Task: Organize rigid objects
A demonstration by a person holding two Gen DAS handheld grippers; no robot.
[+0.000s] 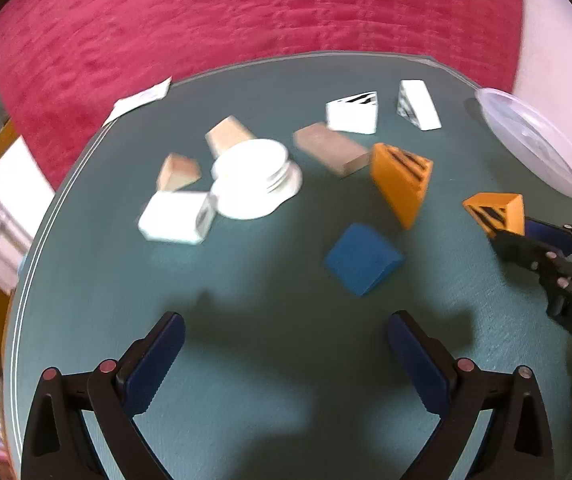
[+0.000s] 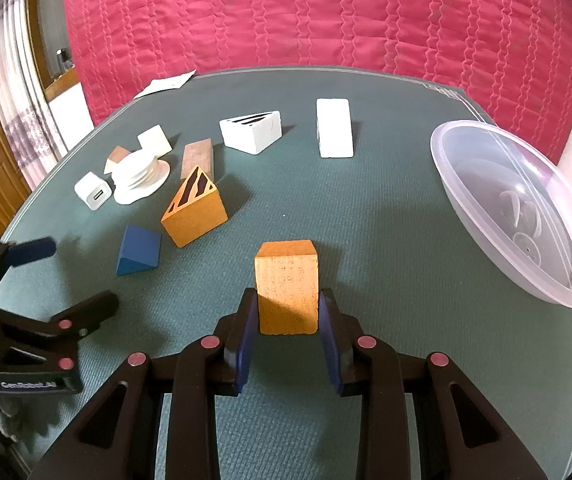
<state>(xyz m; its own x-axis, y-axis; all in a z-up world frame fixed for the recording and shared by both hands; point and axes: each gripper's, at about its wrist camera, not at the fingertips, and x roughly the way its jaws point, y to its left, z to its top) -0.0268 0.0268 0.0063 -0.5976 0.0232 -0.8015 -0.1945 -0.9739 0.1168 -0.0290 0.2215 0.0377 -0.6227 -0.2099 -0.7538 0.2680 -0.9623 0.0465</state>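
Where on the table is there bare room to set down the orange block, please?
Bare mat lies between the held orange block and the clear tub, and along the near edge under the left claw. It is crowded around the white spool and the blue wedge.

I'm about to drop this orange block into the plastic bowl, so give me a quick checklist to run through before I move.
1. Right gripper shut on the orange block: ok, a pad presses on each side.
2. Block clear of its neighbours: ok, the striped orange wedge and blue wedge sit apart from it.
3. Way to the clear bowl: ok, bare mat in between.
4. Room in the bowl: ok, only a few small pale pieces inside; what they are, cannot tell.
5. Left gripper out of the way: ok, open and empty, off to the left.
6. Block lifted off the mat: cannot tell.
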